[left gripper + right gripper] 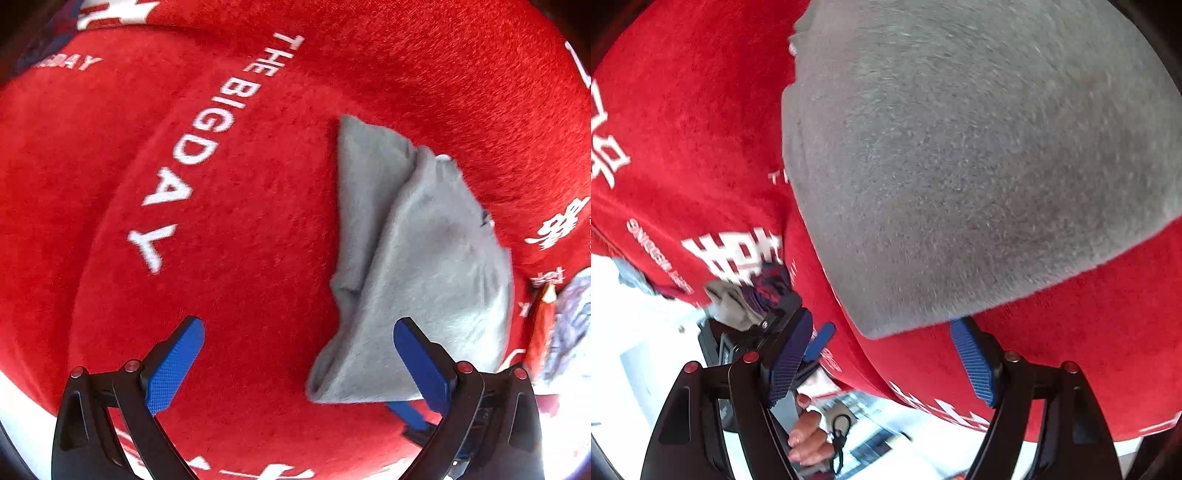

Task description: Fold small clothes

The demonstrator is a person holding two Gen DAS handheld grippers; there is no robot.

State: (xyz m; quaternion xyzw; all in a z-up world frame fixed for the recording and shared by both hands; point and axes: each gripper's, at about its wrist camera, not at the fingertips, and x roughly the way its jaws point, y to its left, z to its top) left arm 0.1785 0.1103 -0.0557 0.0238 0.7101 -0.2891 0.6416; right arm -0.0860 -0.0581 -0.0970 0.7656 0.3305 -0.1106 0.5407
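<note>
A small grey garment [417, 258] lies folded on a red cloth [240, 221] printed with white lettering. My left gripper [299, 363] hangs above the cloth, open, its blue pads far apart. The garment's near corner lies between them, and the right pad overlaps its edge without pressing it. In the right wrist view the grey garment [960, 166] fills the upper right. My right gripper [882, 363] is open just below the garment's near tip, with nothing held. One blue finger [822, 338] of the left gripper shows beside it, and one finger [406, 411] of the right gripper shows under the garment's edge.
More clothes, grey and dark patterned, lie in a heap [569, 325] at the red cloth's edge, also seen as a heap [750, 295] in the right wrist view. A person's hand [809, 435] holds the left gripper. Bright white floor [646, 332] lies beyond the cloth's edge.
</note>
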